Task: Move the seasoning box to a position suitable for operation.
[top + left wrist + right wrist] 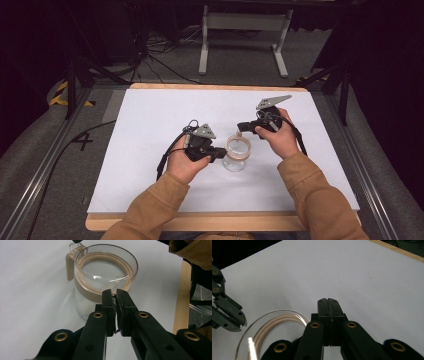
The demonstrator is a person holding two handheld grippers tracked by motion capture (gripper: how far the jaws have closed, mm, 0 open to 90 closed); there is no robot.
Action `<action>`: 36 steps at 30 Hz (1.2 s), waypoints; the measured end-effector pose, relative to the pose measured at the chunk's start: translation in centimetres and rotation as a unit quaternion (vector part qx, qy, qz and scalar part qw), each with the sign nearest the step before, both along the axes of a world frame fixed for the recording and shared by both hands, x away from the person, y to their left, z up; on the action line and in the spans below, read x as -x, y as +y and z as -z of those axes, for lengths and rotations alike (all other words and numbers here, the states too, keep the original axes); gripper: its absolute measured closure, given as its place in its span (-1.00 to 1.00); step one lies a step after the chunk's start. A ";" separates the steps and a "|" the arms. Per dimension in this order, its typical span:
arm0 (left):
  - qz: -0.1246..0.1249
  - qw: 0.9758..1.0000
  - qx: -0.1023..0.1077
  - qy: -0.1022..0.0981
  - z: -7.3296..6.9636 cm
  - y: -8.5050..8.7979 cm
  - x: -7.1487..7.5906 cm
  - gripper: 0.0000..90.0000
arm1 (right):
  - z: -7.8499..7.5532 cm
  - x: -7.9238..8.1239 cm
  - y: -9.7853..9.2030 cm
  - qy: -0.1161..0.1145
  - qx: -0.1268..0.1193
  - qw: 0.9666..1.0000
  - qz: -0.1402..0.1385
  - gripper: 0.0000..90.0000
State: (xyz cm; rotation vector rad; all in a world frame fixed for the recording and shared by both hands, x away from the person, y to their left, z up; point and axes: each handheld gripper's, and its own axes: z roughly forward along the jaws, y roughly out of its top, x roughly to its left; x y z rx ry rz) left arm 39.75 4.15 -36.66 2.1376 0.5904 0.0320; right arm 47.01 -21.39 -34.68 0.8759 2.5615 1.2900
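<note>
White sheeting covers your bench (150, 150), wooden edging showing at its near and far edges. Your clear glass jug (236, 155), with its beige collar and handle (69, 266), stands upright near the middle, a little toward the near edge. Your left gripper (115, 293) has its jaws pinched on the jug's glass rim. Your right gripper (328, 302) has its jaws pressed together on nothing, just beside the jug's far side by the handle.
</note>
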 end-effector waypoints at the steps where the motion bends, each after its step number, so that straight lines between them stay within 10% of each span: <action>1: 0.000 1.000 0.000 0.002 0.0 0.0 0.0 0.90 | 0.0 0.0 0.0 0.002 -0.001 1.000 0.001 1.00; 24: -0.002 1.000 0.023 -0.020 -0.1 -1.8 -0.2 0.94 | 0.3 0.0 -0.4 0.008 -0.002 1.000 0.006 1.00; 36: -0.009 0.999 0.042 -0.032 -0.8 -2.2 -0.7 0.92 | -1.1 6.1 -4.3 -0.024 -0.028 0.999 0.020 1.00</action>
